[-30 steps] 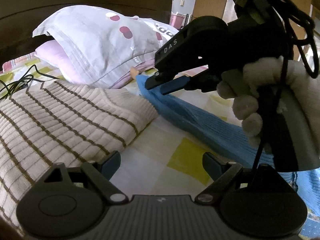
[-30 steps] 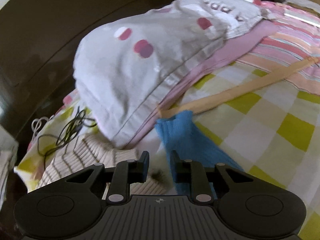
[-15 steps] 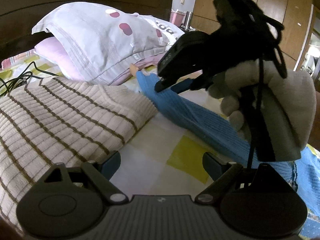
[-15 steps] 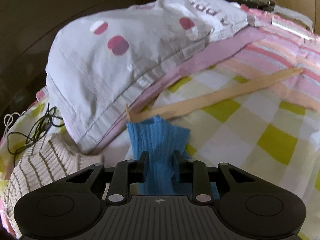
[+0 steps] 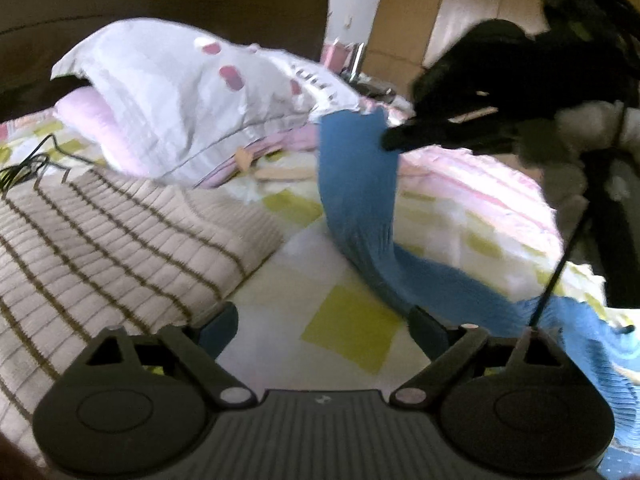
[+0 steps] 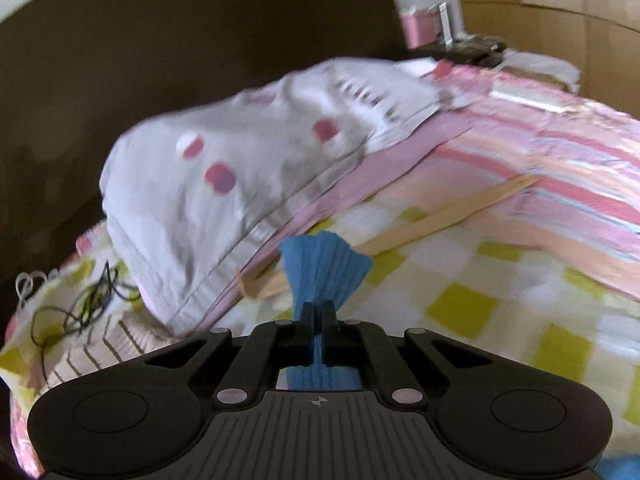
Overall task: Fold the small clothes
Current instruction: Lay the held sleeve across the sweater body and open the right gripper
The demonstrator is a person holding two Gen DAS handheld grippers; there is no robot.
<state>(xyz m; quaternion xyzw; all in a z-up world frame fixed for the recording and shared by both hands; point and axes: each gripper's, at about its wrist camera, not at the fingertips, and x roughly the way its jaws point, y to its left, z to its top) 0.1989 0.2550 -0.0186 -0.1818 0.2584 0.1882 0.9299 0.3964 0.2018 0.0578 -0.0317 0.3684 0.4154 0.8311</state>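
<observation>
A blue ribbed knit garment (image 5: 360, 200) lies across the checked bedsheet (image 5: 348, 332). Its sleeve end is lifted off the bed, and my right gripper (image 6: 318, 308) is shut on it, the cuff (image 6: 324, 260) fanning out past the fingertips. In the left wrist view the right gripper (image 5: 390, 144) hangs at the upper right, held by a gloved hand (image 5: 592, 128). My left gripper (image 5: 322, 320) sits low over the sheet with its jaws wide and still opening, nothing between them. The blue cloth passes just beside its right finger.
A folded beige sweater with brown stripes (image 5: 120, 248) lies to the left. Behind it is a white pillow with red spots (image 5: 180, 100) on a pink one. A thin wooden stick (image 6: 440, 220) lies on the sheet, and a black cable (image 6: 80, 304) at far left.
My right gripper closed on the blue sleeve end and raised it off the bed, moving right. The left gripper has barely moved.
</observation>
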